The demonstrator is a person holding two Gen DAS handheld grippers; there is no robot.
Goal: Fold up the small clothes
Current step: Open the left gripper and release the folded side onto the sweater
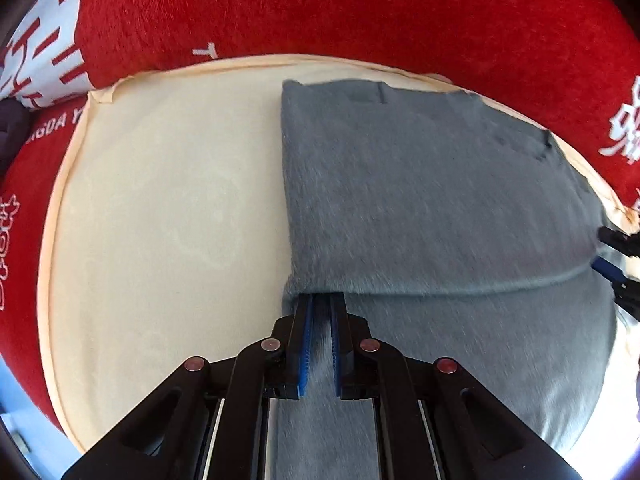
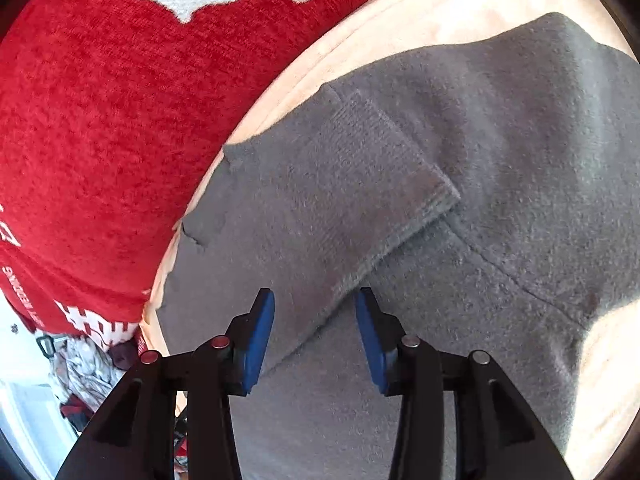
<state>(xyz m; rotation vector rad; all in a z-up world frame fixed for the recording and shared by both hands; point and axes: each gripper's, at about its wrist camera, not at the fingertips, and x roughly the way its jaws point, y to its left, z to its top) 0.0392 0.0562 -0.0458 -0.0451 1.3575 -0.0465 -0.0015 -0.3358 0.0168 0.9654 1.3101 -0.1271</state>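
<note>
Left gripper (image 1: 321, 308) pinches the folded edge of the grey garment (image 1: 420, 200), probably a fleece top. Right gripper (image 2: 315, 300) hangs spread over the garment's fold, nothing between the pads. Garment lies on a cream cushion (image 1: 160, 200); red printed blanket (image 1: 360, 8) behind.

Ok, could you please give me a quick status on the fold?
Left tool shut on garment edge. Right tool open over it, holding nothing. Garment partly folded on cushion. Nothing in the way.
</note>
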